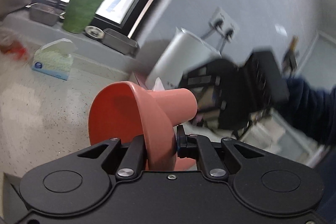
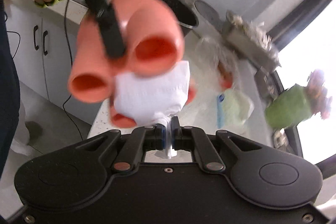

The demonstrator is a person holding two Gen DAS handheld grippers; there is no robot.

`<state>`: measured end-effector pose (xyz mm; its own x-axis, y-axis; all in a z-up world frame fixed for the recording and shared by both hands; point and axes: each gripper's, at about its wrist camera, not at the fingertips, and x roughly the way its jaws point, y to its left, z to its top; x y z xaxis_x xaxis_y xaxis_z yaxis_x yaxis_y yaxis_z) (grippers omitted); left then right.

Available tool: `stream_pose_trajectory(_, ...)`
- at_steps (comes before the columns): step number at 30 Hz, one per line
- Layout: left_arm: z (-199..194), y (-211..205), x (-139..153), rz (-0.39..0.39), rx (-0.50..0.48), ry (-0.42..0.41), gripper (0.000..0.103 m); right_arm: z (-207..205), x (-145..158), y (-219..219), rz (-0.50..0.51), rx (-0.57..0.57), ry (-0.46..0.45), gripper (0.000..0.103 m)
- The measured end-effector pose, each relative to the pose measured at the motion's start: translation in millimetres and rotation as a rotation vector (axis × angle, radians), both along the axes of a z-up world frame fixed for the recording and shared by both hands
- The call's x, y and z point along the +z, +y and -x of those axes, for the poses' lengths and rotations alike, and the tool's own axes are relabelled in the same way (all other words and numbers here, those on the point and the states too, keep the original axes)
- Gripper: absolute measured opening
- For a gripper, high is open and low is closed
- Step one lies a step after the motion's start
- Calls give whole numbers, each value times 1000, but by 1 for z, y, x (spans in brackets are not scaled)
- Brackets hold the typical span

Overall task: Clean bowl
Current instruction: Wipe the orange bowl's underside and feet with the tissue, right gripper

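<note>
A salmon-orange bowl [image 1: 117, 112] with tubular legs [image 1: 176, 104] is held off the counter, tipped on its side. My left gripper [image 1: 161, 144] is shut on its rim, one finger inside and one outside. In the right wrist view I see the bowl's underside [image 2: 155, 51] and several hollow legs, with the left gripper's black finger [image 2: 111, 35] across it. My right gripper [image 2: 167, 125] is shut on a crumpled white tissue [image 2: 151, 93], which lies just below the bowl's underside. In the left wrist view the right gripper [image 1: 231, 98] is a blurred black shape beyond the bowl.
On the speckled counter [image 1: 42, 108] lies a tissue pack [image 1: 52, 60]. A green plant pot [image 1: 82, 9] and metal trays [image 1: 119, 43] stand along the window sill. A white cylinder [image 1: 182, 56] stands by the wall. A dark pot [image 2: 180, 12] and white cabinets [image 2: 40, 41] are nearby.
</note>
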<state>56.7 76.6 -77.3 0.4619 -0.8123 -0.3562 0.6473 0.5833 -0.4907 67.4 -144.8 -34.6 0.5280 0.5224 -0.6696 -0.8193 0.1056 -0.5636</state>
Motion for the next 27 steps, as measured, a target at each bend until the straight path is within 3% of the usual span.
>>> stream_pose_trajectory(8, -6, -16, -7, -45, -41, -36, 10, -6, 29, 8, 15, 35, -72, 6)
stream_pose_trajectory(19, 5, -1, 18, 97, -55, -72, 11, -36, 8, 0, 84, -41, -57, 6)
stream_pose_trajectory(24, 3, 7, 18, 124, 5, -70, 11, -30, -1, -1, 86, -40, -18, 6)
stream_pose_trajectory(27, -3, 5, 16, 97, 33, -73, 11, -20, -2, 2, 82, -19, -14, 6)
